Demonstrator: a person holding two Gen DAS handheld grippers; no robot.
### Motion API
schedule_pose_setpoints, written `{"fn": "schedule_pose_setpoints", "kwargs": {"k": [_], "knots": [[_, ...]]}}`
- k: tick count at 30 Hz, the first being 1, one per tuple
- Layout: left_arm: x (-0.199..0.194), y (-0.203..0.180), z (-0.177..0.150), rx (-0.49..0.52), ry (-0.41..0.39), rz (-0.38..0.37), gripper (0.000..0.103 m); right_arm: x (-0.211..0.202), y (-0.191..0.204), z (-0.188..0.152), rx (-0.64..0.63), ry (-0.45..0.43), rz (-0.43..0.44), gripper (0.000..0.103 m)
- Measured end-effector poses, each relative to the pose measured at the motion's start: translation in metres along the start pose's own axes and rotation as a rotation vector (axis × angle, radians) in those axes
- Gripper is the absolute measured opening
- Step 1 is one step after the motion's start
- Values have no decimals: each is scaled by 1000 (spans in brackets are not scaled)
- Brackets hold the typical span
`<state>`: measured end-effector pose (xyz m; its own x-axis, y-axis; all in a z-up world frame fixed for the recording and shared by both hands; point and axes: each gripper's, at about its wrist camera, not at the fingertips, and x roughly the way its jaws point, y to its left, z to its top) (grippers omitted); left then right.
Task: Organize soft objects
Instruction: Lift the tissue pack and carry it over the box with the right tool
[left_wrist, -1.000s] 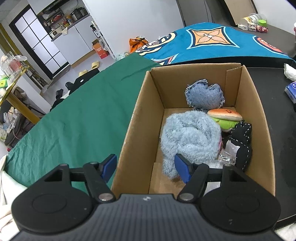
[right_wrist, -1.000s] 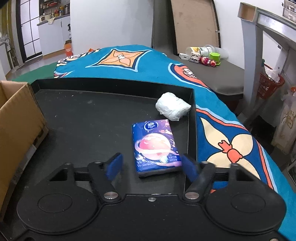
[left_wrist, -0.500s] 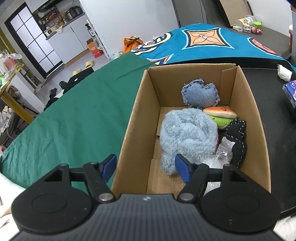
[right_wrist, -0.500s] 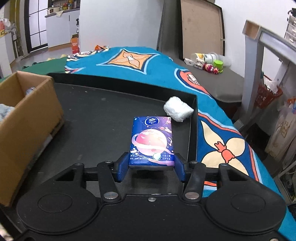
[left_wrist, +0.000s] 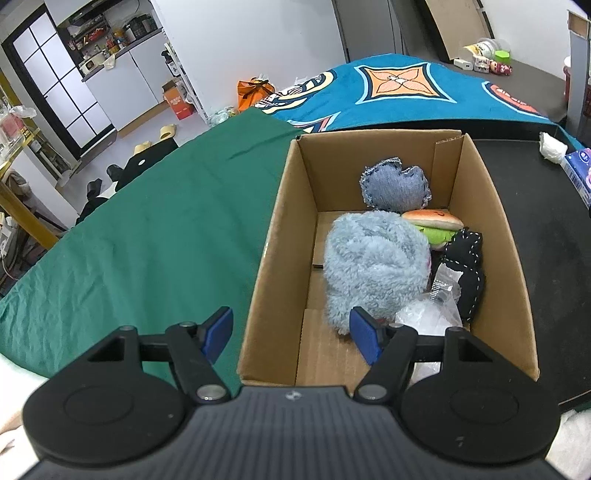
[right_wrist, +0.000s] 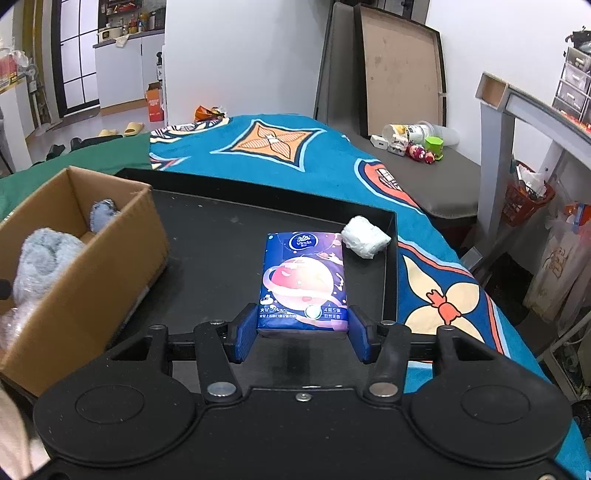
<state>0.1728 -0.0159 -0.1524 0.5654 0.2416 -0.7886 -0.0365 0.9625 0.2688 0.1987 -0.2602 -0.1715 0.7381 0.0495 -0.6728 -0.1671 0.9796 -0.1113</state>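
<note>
Tissue pack, blue with pink planet print (right_wrist: 303, 280), sits centre frame in the right wrist view, pinched at its near end by the right gripper (right_wrist: 302, 334); blue pads (right_wrist: 246, 334) press both short sides. Pack looks lifted off the black tray (right_wrist: 229, 236), far end pointing to the upper part of the frame. White crumpled wad (right_wrist: 365, 236) lies at the tray's far right corner, just beside the pack's far end in the picture; cannot tell if touching. Brown cardboard box (right_wrist: 107, 258) stands on the tray at left of frame, open top. Teal patterned blanket (right_wrist: 295, 155) runs behind and to the right of the tray.

Left wrist view: left gripper (left_wrist: 291, 334) hangs over the box's near left corner, jaws spread, nothing between them; the left pad is outside the box wall over green cloth (left_wrist: 147, 229), the right pad over the box interior. Inside the box: fluffy light-blue plush (left_wrist: 373, 262) at centre, denim heart-shaped cushion (left_wrist: 395, 184) against the far wall, burger plush toy (left_wrist: 434, 225) right of it, black stitched soft toy (left_wrist: 467, 269) along the right wall, clear crinkled plastic bag (left_wrist: 428, 314) in the near right part. Tissue pack's edge shows at right edge of this frame.
</note>
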Motion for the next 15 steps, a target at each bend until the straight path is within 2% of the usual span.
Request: {"fn": "schedule_pose_setpoints", "kwargs": {"k": [15], "knots": [[-6,18,-7,-25,-14,-70,68,-40,40,21,-9,-54,39,50]]}}
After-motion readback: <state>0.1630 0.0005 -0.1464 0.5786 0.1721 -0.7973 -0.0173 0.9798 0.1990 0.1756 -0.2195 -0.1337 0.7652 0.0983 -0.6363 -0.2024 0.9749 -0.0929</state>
